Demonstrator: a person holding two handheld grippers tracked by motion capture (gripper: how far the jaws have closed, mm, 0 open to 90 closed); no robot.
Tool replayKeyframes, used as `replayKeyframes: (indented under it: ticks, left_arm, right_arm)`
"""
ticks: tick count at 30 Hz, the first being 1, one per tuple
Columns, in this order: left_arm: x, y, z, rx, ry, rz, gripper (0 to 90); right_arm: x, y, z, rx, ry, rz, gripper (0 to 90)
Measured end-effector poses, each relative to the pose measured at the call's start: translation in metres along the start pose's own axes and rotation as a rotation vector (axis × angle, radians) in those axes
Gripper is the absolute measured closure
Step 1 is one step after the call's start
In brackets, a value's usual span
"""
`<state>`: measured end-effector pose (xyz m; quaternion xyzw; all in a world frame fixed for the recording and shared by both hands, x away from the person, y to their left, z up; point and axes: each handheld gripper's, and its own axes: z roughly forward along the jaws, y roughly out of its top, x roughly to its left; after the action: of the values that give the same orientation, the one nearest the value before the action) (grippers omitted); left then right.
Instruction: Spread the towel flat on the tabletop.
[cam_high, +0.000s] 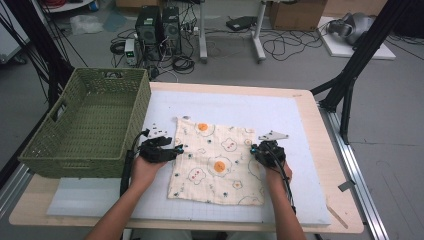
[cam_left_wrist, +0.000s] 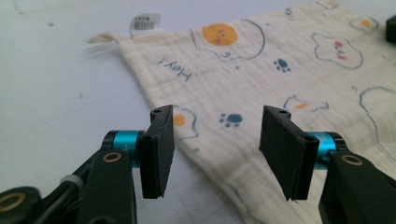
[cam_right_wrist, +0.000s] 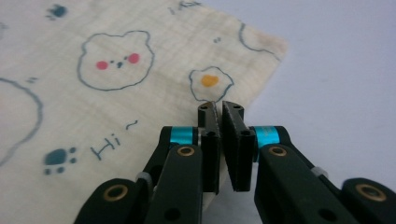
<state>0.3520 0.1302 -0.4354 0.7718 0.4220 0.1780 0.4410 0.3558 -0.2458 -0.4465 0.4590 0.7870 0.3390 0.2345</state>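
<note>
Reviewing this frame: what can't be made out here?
- Right hand-held gripper: jaws shut at the cloth edge, but the right gripper view hides whether fabric is pinched.
- Label on the cloth corner: print too small, left gripper view.
- Basket floor: near wall hides part, high view.
- Small dark specks beside the basket: too small.

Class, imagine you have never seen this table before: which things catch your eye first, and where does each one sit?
A cream cloth printed with fried eggs and bears lies flat mid-table on the white mat. A large green woven basket stands at the table's left edge. The left gripper has open jaws at the cloth's left edge, while the right gripper is shut at its right edge.
</note>
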Motion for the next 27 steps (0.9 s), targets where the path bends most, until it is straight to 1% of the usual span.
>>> replayKeyframes:
  ticks: [1, 2, 3, 4, 5, 6, 7, 8, 9, 10, 11, 12, 13, 14, 16, 17, 18, 19, 21, 23, 24, 27]
  left_arm:
    - [-0.001, -0.002, -0.001, -0.005, 0.001, -0.005, 45.7]
    - [-0.002, -0.004, -0.001, 0.004, -0.005, -0.004, 46.7]
    - [-0.003, -0.006, -0.002, 0.018, -0.012, 0.007, 47.3]
    - [-0.004, -0.009, -0.002, 0.024, -0.017, 0.009, 48.3]
    - [-0.005, -0.010, -0.002, 0.050, -0.026, 0.020, 49.3]
    - [-0.006, -0.011, -0.003, 0.062, -0.033, 0.022, 49.6]
    - [-0.008, -0.013, -0.004, 0.051, -0.039, 0.027, 49.9]
    - [-0.008, -0.013, -0.005, 0.055, -0.044, 0.030, 53.0]
    - [-0.010, -0.013, -0.005, 0.071, -0.045, 0.040, 54.4]
    - [-0.011, -0.014, -0.005, 0.082, -0.053, 0.052, 55.8]
    - [-0.014, -0.015, -0.005, 0.082, -0.057, 0.072, 59.6]
    - [-0.016, -0.017, -0.005, 0.086, -0.058, 0.102, 68.1]
    - [-0.018, -0.019, -0.005, 0.095, -0.049, 0.126, 78.3]
    - [-0.020, -0.022, -0.006, 0.091, -0.044, 0.135, 81.6]
    - [-0.021, -0.025, -0.008, 0.080, -0.038, 0.131, 85.4]
    - [-0.021, -0.025, -0.010, 0.082, -0.032, 0.138, 86.2]
    - [-0.022, -0.026, -0.012, 0.083, -0.022, 0.148, 86.5]
    - [-0.021, -0.027, -0.014, 0.084, -0.008, 0.153, 86.9]
    - [-0.020, -0.029, -0.018, 0.079, 0.004, 0.148, 87.0]
    - [-0.017, -0.032, -0.020, 0.064, 0.000, 0.128, 86.2]
    - [-0.015, -0.032, -0.021, 0.060, 0.002, 0.116, 83.7]
    - [-0.011, -0.032, -0.021, 0.055, 0.002, 0.067, 63.8]
  right_arm:
    - [-0.002, 0.000, 0.001, -0.004, -0.026, 0.014, 85.7]
    - [-0.004, -0.001, 0.001, -0.008, -0.049, 0.033, 82.9]
    - [-0.005, -0.001, 0.002, -0.012, -0.061, 0.053, 77.0]
    - [-0.007, -0.002, 0.002, -0.018, -0.057, 0.079, 69.4]
    - [-0.008, -0.002, 0.001, -0.022, -0.052, 0.088, 65.1]
    - [-0.008, -0.003, -0.001, -0.022, -0.043, 0.089, 61.8]
    - [-0.009, -0.003, -0.004, -0.034, -0.036, 0.093, 59.1]
    - [-0.010, -0.004, -0.008, -0.054, -0.027, 0.097, 56.5]
    - [-0.010, -0.005, -0.011, -0.062, -0.017, 0.103, 54.4]
    - [-0.009, -0.006, -0.015, -0.072, -0.009, 0.101, 53.9]
    - [-0.009, -0.007, -0.019, -0.079, -0.004, 0.087, 53.2]
    - [-0.007, -0.008, -0.025, -0.078, 0.009, 0.079, 52.1]
    - [-0.005, -0.009, -0.029, -0.076, 0.014, 0.064, 51.5]
    - [-0.004, -0.010, -0.032, -0.080, 0.018, 0.051, 51.3]
    - [0.001, -0.015, -0.041, -0.074, 0.041, 0.024, 50.4]
    - [0.003, -0.018, -0.047, -0.071, 0.042, -0.009, 50.1]
    - [0.005, -0.020, -0.050, -0.066, 0.045, -0.018, 50.0]
    - [0.007, -0.024, -0.054, -0.063, 0.057, -0.025, 49.8]
    - [0.012, -0.033, -0.061, -0.056, 0.084, -0.038, 49.9]
    - [0.018, -0.042, -0.066, -0.035, 0.107, -0.043, 50.7]
    - [0.020, -0.044, -0.067, -0.028, 0.116, -0.052, 50.9]
    - [0.026, -0.053, -0.068, 0.026, 0.144, -0.053, 52.0]
